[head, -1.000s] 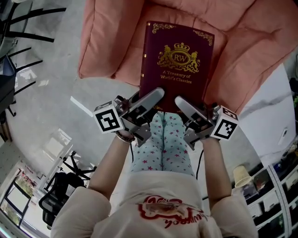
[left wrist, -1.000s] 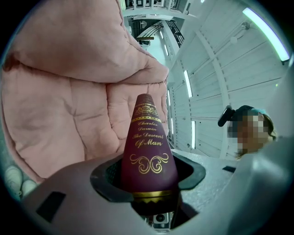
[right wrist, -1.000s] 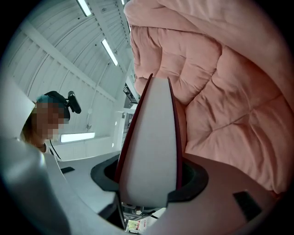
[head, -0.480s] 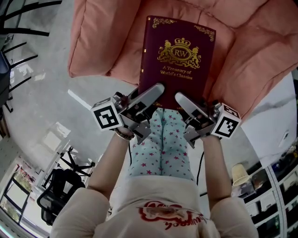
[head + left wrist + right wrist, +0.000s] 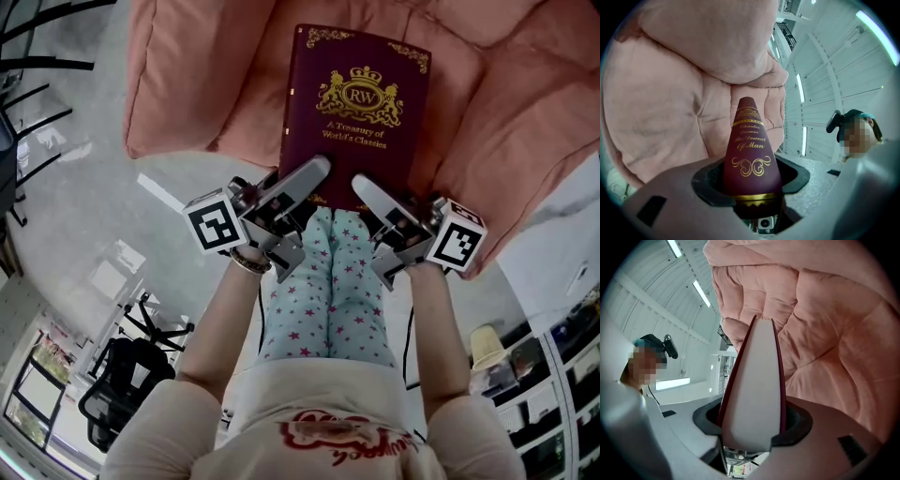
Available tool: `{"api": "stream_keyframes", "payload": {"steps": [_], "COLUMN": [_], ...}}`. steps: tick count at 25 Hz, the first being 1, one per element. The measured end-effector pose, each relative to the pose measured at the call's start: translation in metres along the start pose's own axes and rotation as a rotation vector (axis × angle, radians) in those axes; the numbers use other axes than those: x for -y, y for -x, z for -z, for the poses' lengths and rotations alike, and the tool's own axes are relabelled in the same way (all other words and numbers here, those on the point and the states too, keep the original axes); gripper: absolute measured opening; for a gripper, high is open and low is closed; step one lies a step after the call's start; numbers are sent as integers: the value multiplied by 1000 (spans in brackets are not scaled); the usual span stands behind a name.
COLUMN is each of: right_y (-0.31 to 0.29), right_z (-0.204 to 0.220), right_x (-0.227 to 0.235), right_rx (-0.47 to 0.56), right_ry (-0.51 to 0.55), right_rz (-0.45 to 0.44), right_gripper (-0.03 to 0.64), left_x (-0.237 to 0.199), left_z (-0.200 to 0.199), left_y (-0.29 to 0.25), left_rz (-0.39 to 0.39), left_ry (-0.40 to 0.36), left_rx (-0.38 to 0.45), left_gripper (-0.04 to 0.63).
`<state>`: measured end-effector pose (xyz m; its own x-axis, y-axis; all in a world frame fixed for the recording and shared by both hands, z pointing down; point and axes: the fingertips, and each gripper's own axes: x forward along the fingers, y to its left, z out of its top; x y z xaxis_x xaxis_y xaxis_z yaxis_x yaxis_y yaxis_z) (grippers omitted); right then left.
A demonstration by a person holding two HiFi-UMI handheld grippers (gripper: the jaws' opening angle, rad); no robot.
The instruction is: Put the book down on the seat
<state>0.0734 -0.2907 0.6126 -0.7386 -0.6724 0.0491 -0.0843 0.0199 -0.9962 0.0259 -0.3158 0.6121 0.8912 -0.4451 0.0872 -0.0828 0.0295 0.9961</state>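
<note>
Left gripper view shows the book spine; right, its pages.

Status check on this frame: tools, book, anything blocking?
Left tool shut on book spine, right tool shut on its page edge. Book level over pink seat, touchdown unclear. Nothing in the way.

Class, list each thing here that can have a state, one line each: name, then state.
book: closed, front cover up, gripped at its near edge
left tongs: shut on the book's spine side
right tongs: shut on the book's page side
seat: beneath the book; contact unclear
</note>
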Motion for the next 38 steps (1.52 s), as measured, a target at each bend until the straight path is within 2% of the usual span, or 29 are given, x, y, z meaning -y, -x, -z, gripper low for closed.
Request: {"api": "stream_keyframes", "payload": {"steps": [5, 23, 30, 34, 38], "right_y": [0, -1, 0, -1, 0], "right_z": [0, 1, 1, 1, 1], "right_x": [-1, -1, 0, 0, 4], "right_rx": [3, -16, -17, -17, -23], "right_ry": [8, 8, 9, 10, 38], "right_rz": [11, 17, 32, 4, 41], "right_gripper": [232, 236, 236, 238, 247], "left_x": [-1, -3, -1, -1, -2], "left_z": [1, 2, 2, 2, 2], "left_y": [1, 2, 1, 1, 1], "left_rz": [-7, -39, -41, -62, -70], "left_ry": [24, 34, 20, -8, -28], "left_rx": [-2, 18, 17, 10, 8], "left_gripper": [230, 230, 230, 230, 230]}}
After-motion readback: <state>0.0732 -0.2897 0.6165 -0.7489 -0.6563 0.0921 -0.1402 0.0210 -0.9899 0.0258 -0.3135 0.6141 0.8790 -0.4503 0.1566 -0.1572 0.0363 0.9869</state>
